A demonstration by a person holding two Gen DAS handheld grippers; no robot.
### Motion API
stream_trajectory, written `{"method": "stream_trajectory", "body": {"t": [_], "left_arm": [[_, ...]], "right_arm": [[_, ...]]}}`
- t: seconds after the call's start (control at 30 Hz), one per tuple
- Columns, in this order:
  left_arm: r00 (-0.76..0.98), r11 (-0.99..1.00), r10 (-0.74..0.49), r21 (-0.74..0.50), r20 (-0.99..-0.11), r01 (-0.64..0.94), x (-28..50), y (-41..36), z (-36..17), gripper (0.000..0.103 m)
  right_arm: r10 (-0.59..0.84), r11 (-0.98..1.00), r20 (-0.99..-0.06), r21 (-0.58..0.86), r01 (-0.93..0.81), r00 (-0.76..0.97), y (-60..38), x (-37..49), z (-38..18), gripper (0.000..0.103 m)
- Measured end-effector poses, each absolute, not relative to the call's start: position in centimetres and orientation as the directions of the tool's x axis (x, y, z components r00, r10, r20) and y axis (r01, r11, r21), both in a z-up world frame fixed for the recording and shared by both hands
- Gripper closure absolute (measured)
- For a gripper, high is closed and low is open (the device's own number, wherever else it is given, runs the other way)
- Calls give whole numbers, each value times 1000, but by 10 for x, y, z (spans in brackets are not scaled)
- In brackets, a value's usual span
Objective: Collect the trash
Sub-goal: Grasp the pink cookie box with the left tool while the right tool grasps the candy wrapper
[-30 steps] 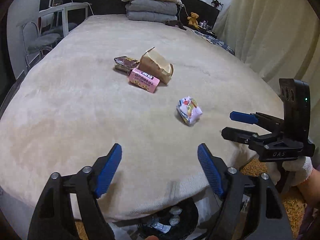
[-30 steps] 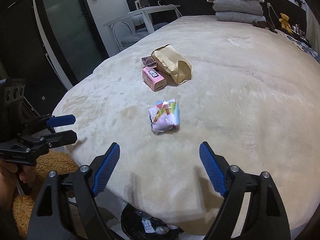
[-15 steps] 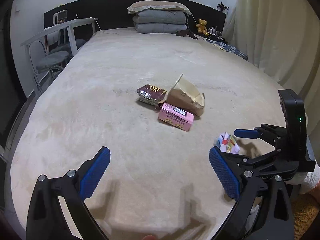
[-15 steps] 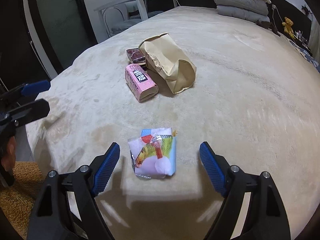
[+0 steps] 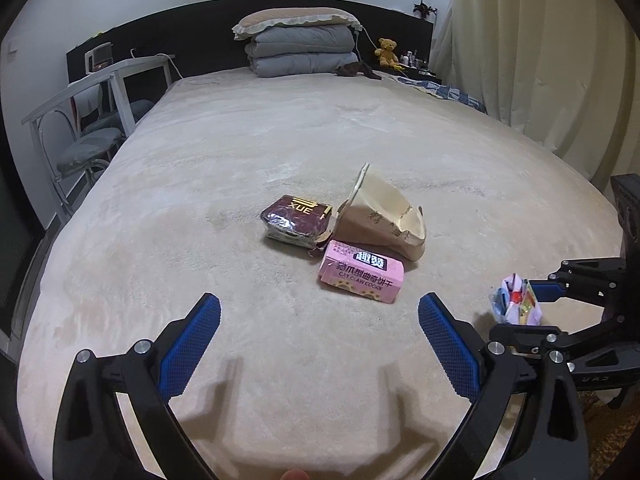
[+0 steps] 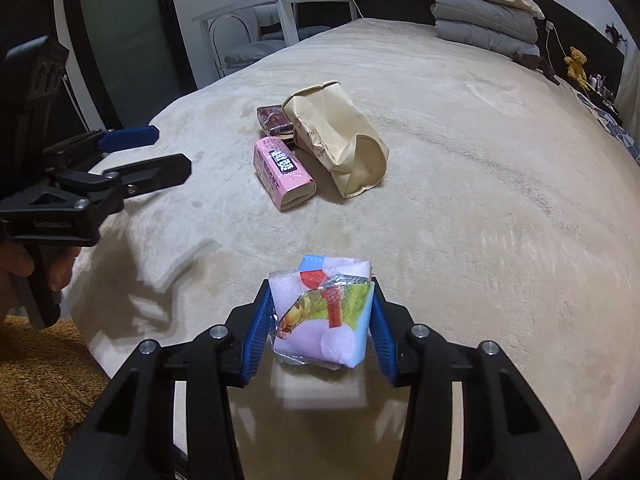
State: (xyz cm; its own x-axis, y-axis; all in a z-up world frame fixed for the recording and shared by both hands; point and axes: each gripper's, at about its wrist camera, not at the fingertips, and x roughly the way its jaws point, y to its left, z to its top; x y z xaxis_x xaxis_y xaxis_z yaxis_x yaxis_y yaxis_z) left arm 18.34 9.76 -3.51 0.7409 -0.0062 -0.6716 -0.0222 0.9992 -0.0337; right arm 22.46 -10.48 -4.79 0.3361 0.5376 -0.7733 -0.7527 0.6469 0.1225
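Note:
My right gripper [image 6: 320, 320] is shut on a colourful crumpled wrapper [image 6: 322, 312] at the near edge of the bed; the wrapper also shows in the left wrist view [image 5: 516, 306] between the right gripper's fingers. My left gripper [image 5: 318, 344] is open and empty above the bed, short of a pink cookie box [image 5: 360, 276]. Behind the box lie a dark red packet [image 5: 296, 220] and a tan paper bag [image 5: 380, 220]. These show in the right wrist view too: pink box [image 6: 282, 174], dark packet [image 6: 274, 118], paper bag [image 6: 336, 138], left gripper [image 6: 156, 156].
The beige bed cover [image 5: 280, 140] fills the view. Folded grey blankets with a pillow [image 5: 300, 46] and a teddy bear [image 5: 387, 51] sit at the headboard. A white table and chairs [image 5: 92, 120] stand left of the bed. Curtains [image 5: 540, 60] hang on the right.
My right gripper moved forward over the wrapper and closed on it. My left gripper moved forward over the bed, nearer to the pink box, staying open.

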Motion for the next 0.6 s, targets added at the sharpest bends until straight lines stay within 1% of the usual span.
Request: {"method": "stream_trajectory", "body": {"t": [0.23, 0.5, 0.57, 0.6], "left_arm": [[689, 997, -47, 11, -723, 79, 223, 75, -58, 7], [661, 992, 2, 84, -750, 92, 253, 68, -75, 8], [650, 991, -6, 81, -760, 104, 257, 68, -79, 18], [645, 991, 1, 89, -765, 104, 259, 68, -81, 30]], "right_arm": [[557, 668, -759, 168, -724, 337, -131, 226, -38, 57], [562, 684, -759, 201, -701, 330, -146, 230, -36, 57], [562, 685, -758, 203, -700, 330, -147, 231, -35, 57], [563, 684, -758, 204, -701, 330, -148, 230, -35, 57]]}}
